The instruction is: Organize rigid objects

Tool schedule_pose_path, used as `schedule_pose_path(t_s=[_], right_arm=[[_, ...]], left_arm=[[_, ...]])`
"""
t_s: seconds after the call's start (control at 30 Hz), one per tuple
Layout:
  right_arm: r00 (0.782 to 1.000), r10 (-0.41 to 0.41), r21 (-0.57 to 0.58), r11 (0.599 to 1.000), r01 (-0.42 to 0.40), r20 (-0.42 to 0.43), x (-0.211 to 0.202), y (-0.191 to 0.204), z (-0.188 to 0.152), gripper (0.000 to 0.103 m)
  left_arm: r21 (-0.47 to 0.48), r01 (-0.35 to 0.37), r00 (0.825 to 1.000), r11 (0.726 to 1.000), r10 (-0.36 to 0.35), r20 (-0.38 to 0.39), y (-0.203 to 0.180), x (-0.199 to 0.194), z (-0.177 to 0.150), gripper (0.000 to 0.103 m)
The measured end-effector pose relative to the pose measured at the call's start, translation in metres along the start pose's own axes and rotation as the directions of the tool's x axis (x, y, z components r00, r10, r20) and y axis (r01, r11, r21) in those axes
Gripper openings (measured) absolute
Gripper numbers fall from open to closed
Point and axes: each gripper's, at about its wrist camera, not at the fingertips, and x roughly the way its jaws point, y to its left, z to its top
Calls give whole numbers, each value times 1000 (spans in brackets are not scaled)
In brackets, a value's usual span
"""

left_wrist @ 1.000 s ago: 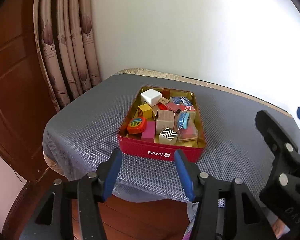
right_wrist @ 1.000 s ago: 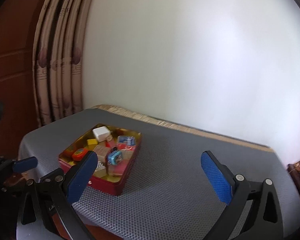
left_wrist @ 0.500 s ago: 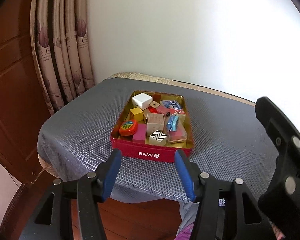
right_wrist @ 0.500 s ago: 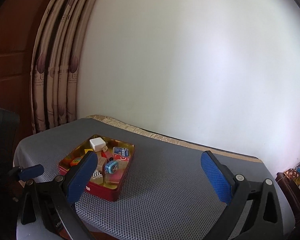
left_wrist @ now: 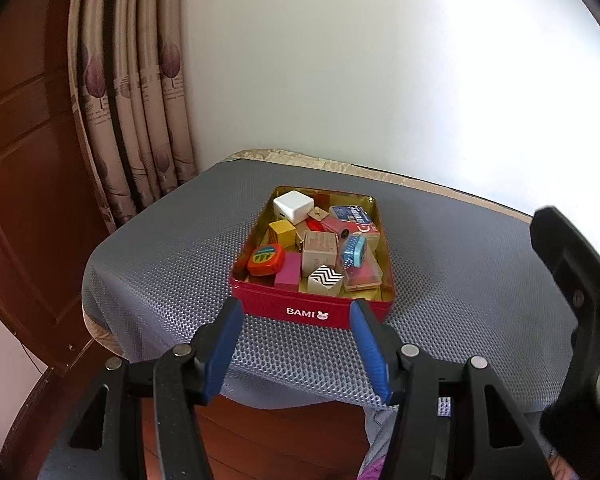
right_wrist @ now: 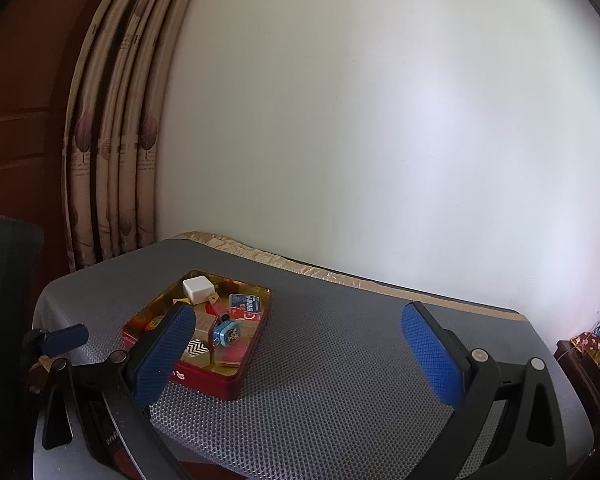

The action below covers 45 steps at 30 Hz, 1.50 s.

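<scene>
Since a moment ago, both views are showing the red tin point(left_wrist: 312, 312) a bit farther from me, and more of the grey mat point(left_wrist: 172, 264) is showing around it. The tin is sitting on the mat-covered bench, toward its left end near the curtain point(left_wrist: 140, 100).

Inside the tin, little hard things are lying in a jumble: a white charger block point(left_wrist: 293, 205) at the back, a yellow cube point(left_wrist: 283, 231), an orange tape measure point(left_wrist: 266, 260), a pink block point(left_wrist: 289, 276), a zigzag cube point(left_wrist: 325, 279), a brown box point(left_wrist: 319, 249) and a blue roll point(left_wrist: 354, 250).

I am holding my left gripper point(left_wrist: 296, 344) just short of the tin's front wall, fairly wide and with nothing in it. My right gripper point(right_wrist: 300, 356) is hanging over the bare mat to the right of the tin, very wide and holding nothing too.

I think I am only getting ready, and no sorting is done yet. Next I am probably needing to reach into the tin and pinch one piece on top, like the zigzag cube by the front.

The pieces are packed tight and leaning on each other, so a finger might bump a neighbor. The tin's front wall is also standing between my left gripper and the pieces.
</scene>
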Motion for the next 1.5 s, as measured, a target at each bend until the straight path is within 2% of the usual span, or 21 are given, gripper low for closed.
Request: schedule_pose_path(t_s=[0.2,0.3,0.37,0.63,1.07,1.5], right_arm=[[1000,29,-18,999,-29,6,-2,3,0,102],[999,41,-16,999,-41,9,-4,3,0,102],[999,41,-16,999,-41,10,-3,3,0,102],[999,49,-10,999,-49,-11,0,5,-2,103],[999,40,-9,999,-40,-7,-1,6,-1,102],[999,33,-8,999,-33,-10,-1,9,-1,102]], left_arm=[[11,-17,1000,1000,17,26,4,-3,2,57],[26,-48,997,998,47,56,7,-6,3,58],[8,-43,998,999,42,55,14,-6,4,62],[-51,-42,999,998,44,32,34,1,6,63],[-7,-42,995,999,42,86,24,-12,4,63],[7,-32,996,999,32,85,23,-13,5,63]])
